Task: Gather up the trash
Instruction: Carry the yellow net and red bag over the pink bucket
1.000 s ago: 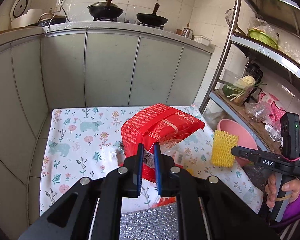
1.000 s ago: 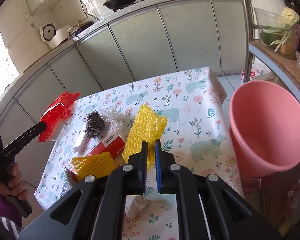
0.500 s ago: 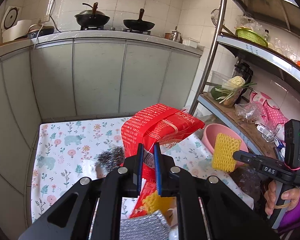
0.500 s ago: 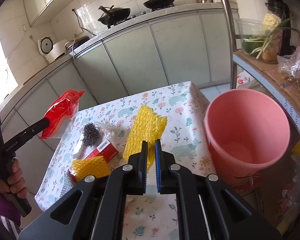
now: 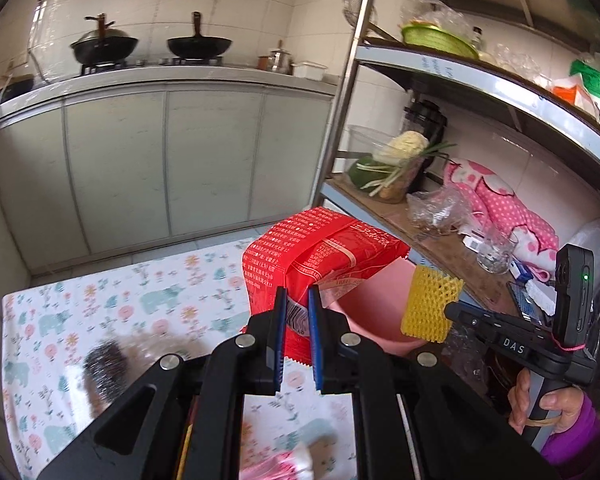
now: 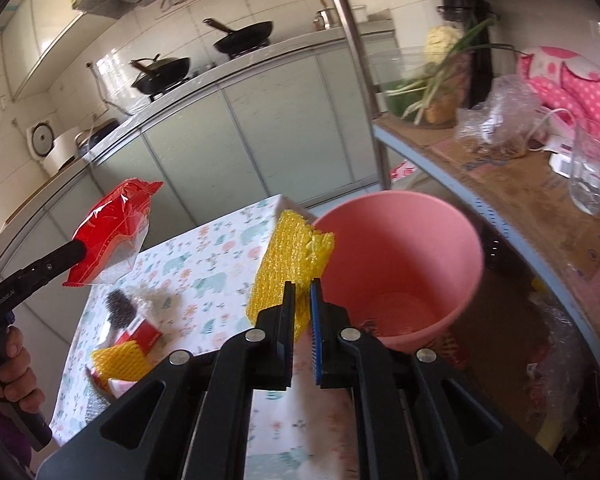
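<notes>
Room: kitchen, two woks [image 5: 152,45] on my far counter.
Surface: floral tablecloth [image 5: 100,300], pink bin [image 6: 400,268] beside it.
Left gripper [image 5: 298,312]: clamps red wrapper [image 5: 320,252] near bin.
Right gripper [image 6: 302,300]: clamps yellow foam net [image 6: 292,256] at bin's rim.

You see a red wrapper [image 5: 320,248] with white print, a yellow foam net [image 6: 290,256], a pink bucket [image 6: 400,248], black grippers with blue pads [image 5: 315,344], and a white tabletop [image 5: 100,300] patterned with teal bears and pink flowers.
</notes>
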A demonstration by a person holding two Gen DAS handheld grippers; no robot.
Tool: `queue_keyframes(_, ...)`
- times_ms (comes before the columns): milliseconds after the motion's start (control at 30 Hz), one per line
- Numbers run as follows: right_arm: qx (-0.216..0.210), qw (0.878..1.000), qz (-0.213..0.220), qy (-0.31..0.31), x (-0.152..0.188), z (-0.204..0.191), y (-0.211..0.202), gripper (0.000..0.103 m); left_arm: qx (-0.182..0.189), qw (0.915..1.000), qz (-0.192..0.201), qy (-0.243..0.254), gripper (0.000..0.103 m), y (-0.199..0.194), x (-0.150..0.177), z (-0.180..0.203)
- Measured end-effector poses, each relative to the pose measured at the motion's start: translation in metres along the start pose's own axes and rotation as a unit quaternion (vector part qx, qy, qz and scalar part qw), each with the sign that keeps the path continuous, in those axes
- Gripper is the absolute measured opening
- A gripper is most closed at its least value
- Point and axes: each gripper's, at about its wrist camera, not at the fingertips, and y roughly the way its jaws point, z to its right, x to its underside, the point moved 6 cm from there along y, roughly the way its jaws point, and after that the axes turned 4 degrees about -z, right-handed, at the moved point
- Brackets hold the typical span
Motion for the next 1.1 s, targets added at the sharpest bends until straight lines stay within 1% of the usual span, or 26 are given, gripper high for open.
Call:
queue_keyframes(167,0.029,0.999,0.01,0.011,-0.005,0.025,-0.001,0.008,0.023,0.9996,-0.017,0.005,0.01,0.034,-0.011,0.029)
queue_keyframes(267,0.038,0.999,0.009,0.017,-0.006,0.038,0.005,0.008,0.033,0.9989,-0.032,0.009,0.01,0.057,-0.014,0.045)
queue_keyframes(400,0.058,0.998,0.005,0.015,-0.005,0.049,0.016,0.008,0.039,0.9977,-0.052,0.018,0.01,0.087,-0.013,0.063)
queue_keyframes(567,0.071,0.997,-0.01,0.022,-0.002,0.064,0.034,0.008,0.05,0.9949,-0.085,0.023,0.01,0.125,-0.006,0.082)
queue_keyframes(667,0.081,0.996,-0.021,0.021,0.001,0.07,0.045,0.008,0.049,0.9931,-0.103,0.028,0.01,0.145,0.001,0.089)
queue_keyframes(800,0.095,0.995,-0.03,0.02,0.005,0.076,0.055,0.008,0.05,0.9902,-0.129,0.022,0.01,0.169,0.009,0.092)
queue_keyframes(900,0.098,0.994,-0.033,0.025,0.005,0.081,0.061,0.008,0.045,0.9888,-0.14,0.027,0.01,0.184,0.012,0.095)
queue_keyframes(1100,0.099,0.994,-0.042,0.033,0.005,0.087,0.073,0.008,0.039,0.9874,-0.151,0.024,0.014,0.197,0.016,0.094)
